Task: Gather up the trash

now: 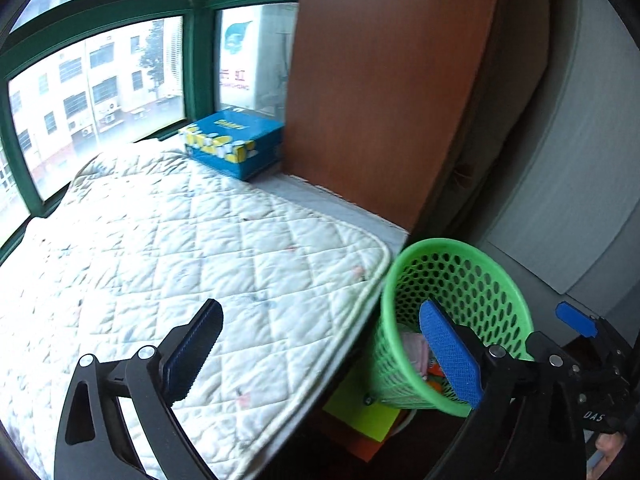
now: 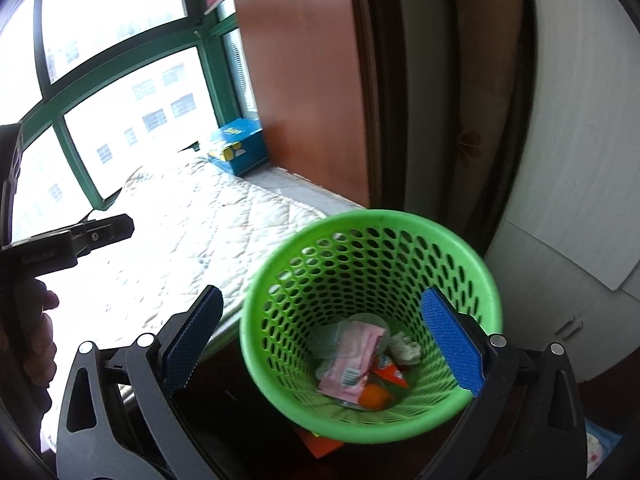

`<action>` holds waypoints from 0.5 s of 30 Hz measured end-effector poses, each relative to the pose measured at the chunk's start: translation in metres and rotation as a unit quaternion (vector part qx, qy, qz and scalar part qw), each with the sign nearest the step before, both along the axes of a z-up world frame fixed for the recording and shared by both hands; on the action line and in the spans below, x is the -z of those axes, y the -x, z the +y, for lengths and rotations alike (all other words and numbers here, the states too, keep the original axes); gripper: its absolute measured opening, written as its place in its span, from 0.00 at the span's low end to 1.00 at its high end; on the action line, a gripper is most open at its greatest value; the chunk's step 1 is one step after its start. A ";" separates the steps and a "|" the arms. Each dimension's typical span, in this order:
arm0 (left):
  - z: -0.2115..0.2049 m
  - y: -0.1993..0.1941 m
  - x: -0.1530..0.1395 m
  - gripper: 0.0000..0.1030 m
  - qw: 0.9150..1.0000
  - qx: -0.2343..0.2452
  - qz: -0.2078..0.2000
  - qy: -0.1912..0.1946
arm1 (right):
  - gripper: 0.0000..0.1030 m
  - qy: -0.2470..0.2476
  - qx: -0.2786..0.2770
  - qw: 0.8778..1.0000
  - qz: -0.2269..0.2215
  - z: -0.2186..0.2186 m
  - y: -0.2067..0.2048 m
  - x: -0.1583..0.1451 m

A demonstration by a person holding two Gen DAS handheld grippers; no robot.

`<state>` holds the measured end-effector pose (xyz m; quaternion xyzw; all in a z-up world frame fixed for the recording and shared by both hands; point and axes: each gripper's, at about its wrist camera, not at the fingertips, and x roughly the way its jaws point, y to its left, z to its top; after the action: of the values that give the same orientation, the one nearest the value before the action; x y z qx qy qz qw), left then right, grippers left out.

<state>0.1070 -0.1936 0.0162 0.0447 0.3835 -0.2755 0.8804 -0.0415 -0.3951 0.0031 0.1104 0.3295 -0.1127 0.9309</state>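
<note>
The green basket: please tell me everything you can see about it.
The green basket is a round bin that looks like plastic, with a smooth rim and walls full of small holes. It leans toward the camera beside the quilted mattress. Inside lie a pink wrapper, a crumpled white paper and orange scraps. No claw holds it.

Perforated green plastic basket (image 2: 372, 264), smooth and slightly glossy; beside it a matt quilted cloth mattress (image 1: 180, 248); behind it a smooth reddish wood panel (image 1: 384, 80).
</note>
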 end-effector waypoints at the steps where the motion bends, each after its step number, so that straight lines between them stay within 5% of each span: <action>1: 0.008 -0.001 0.001 0.93 1.000 -0.010 -0.003 -0.004 | 0.95 -0.002 -0.001 1.000 0.000 0.003 -0.002 0.000; 15: 0.084 0.008 0.003 0.93 0.996 -0.087 -0.016 -0.003 | 0.95 0.007 -0.024 1.000 0.004 0.038 -0.019 -0.002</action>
<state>0.0986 -0.1091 0.0135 0.0183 0.3724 -0.1955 0.9070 -0.0227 -0.3570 0.0052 0.0953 0.3354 -0.0930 0.9326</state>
